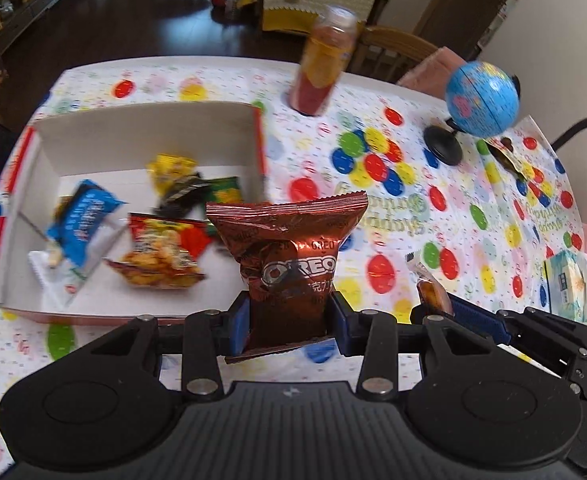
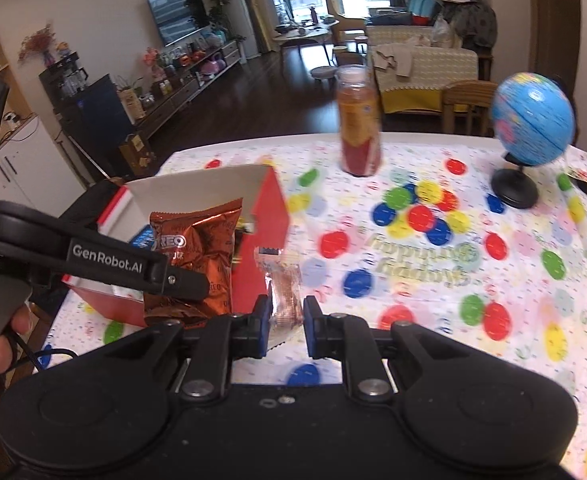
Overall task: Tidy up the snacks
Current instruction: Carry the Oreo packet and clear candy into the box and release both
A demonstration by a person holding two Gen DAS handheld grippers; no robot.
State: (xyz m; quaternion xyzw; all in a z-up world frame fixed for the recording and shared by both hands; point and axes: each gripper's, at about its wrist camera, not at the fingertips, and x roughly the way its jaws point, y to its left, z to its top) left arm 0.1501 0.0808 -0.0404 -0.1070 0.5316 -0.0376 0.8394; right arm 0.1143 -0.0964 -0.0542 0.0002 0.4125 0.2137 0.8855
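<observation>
My left gripper is shut on a brown Oreo packet and holds it upright above the table, just right of the red-and-white box. The box holds several snack packets, among them a blue one and an orange one. My right gripper is shut on a small clear-wrapped brown snack, to the right of the box. The Oreo packet and left gripper show at the left in the right wrist view. The right gripper shows at the lower right of the left wrist view.
A tall bottle of red-orange drink stands at the table's far side. A small blue globe on a black stand is at the far right. A snack wrapper lies past the globe. A tissue pack lies at the right edge.
</observation>
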